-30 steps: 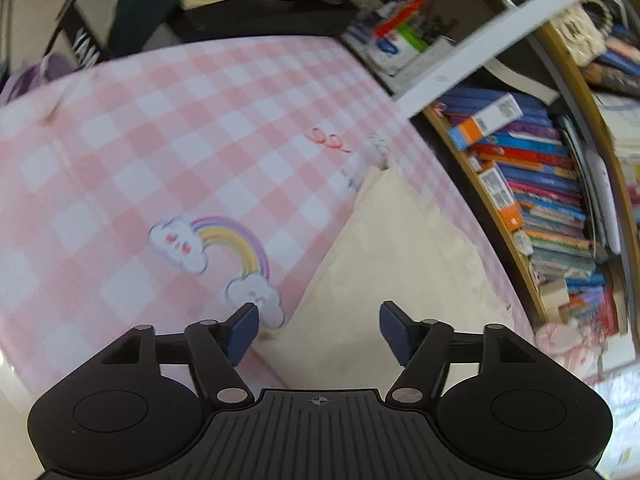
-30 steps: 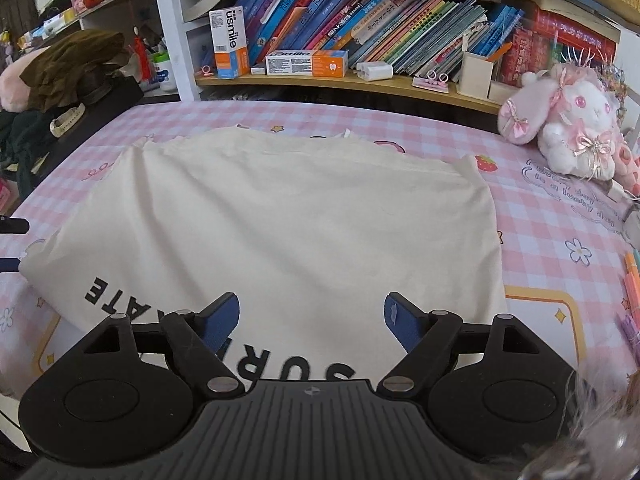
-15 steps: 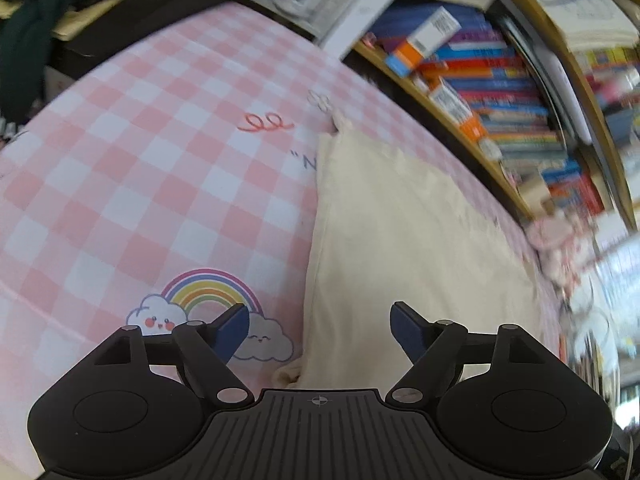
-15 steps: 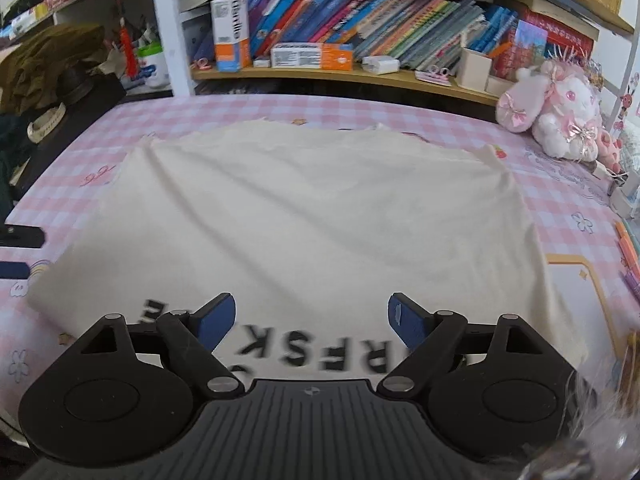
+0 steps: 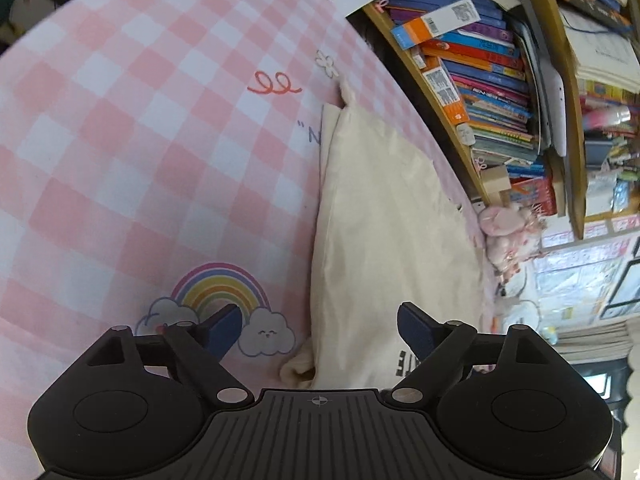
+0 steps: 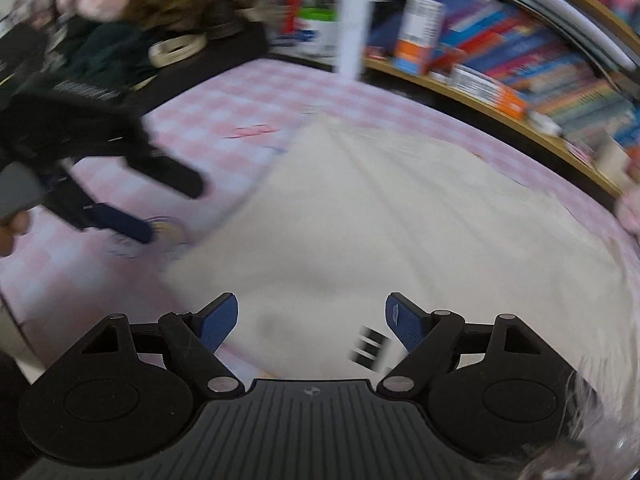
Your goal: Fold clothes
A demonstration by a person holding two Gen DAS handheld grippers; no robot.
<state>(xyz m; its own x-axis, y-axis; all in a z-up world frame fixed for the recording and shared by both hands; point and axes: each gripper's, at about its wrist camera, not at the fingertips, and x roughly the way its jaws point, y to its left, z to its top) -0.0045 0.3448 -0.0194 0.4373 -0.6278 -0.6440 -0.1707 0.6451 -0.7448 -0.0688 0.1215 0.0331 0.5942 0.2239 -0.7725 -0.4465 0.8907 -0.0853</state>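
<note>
A cream garment [image 5: 384, 216] with black lettering lies flat on the pink checked tablecloth [image 5: 132, 152]. My left gripper [image 5: 320, 326] is open and empty, hovering over the garment's near left edge and corner. In the right wrist view the garment [image 6: 400, 220] fills the middle, blurred. My right gripper [image 6: 310, 322] is open and empty just above the garment's near edge. The left gripper also shows in the right wrist view [image 6: 160, 204], at the garment's left side.
A bookshelf [image 5: 492, 92] full of books runs along the table's far side. A pink plush toy [image 5: 508, 232] sits at the far corner. Dark clothes and clutter [image 6: 132, 24] lie beyond the table's left end.
My left gripper has turned right along the garment's left edge. My right gripper has swung left toward the garment's left corner, and its view is now blurred.
</note>
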